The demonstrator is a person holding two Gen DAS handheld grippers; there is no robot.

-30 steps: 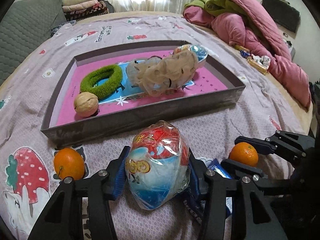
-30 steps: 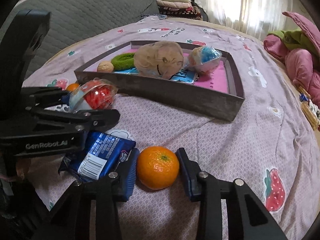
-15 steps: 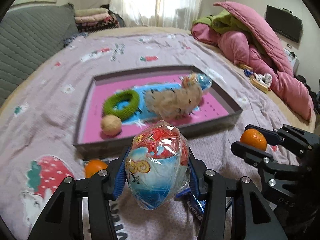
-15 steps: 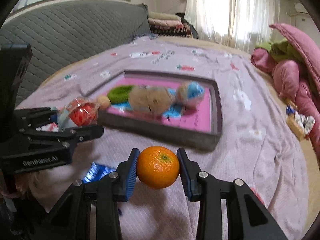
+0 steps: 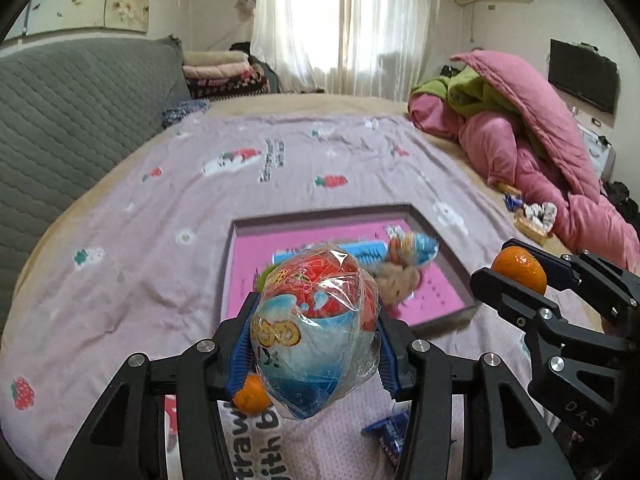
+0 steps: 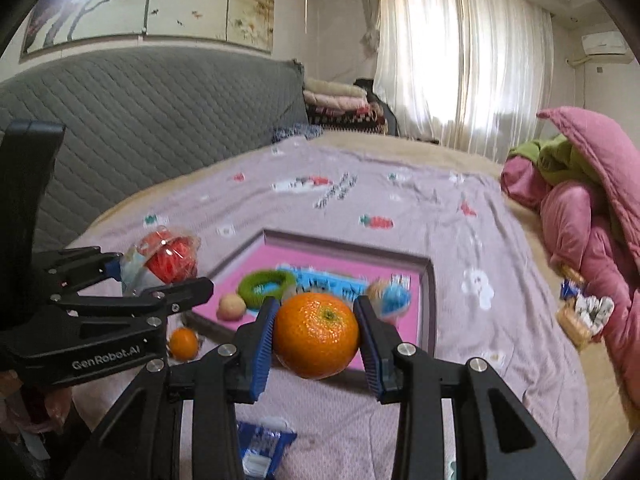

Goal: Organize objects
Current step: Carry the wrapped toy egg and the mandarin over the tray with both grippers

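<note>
My left gripper (image 5: 316, 340) is shut on a clear-wrapped red and blue snack bag (image 5: 316, 332), held in the air above the bed; it also shows at the left of the right wrist view as the left gripper (image 6: 160, 276). My right gripper (image 6: 316, 336) is shut on an orange (image 6: 316, 334), raised too; that orange (image 5: 520, 270) shows at the right in the left wrist view. Below lies the grey tray (image 6: 428, 300) with a pink floor, holding a green hair ring (image 6: 266, 286), a walnut (image 6: 231, 307), a beige fluffy thing (image 5: 400, 280) and another wrapped snack (image 6: 394, 300).
A second orange (image 6: 183, 343) and a blue packet (image 6: 260, 448) lie on the lilac bedsheet (image 5: 160, 240) near the tray's front. Pink and green quilts (image 5: 532, 136) are piled at the right, a grey padded headboard (image 6: 140, 120) at the left. Small packets (image 5: 532, 216) lie by the quilts.
Both grippers have risen off the bed with their loads, the snack bag and the orange. The tray and the loose orange now look smaller and lower in both views.
</note>
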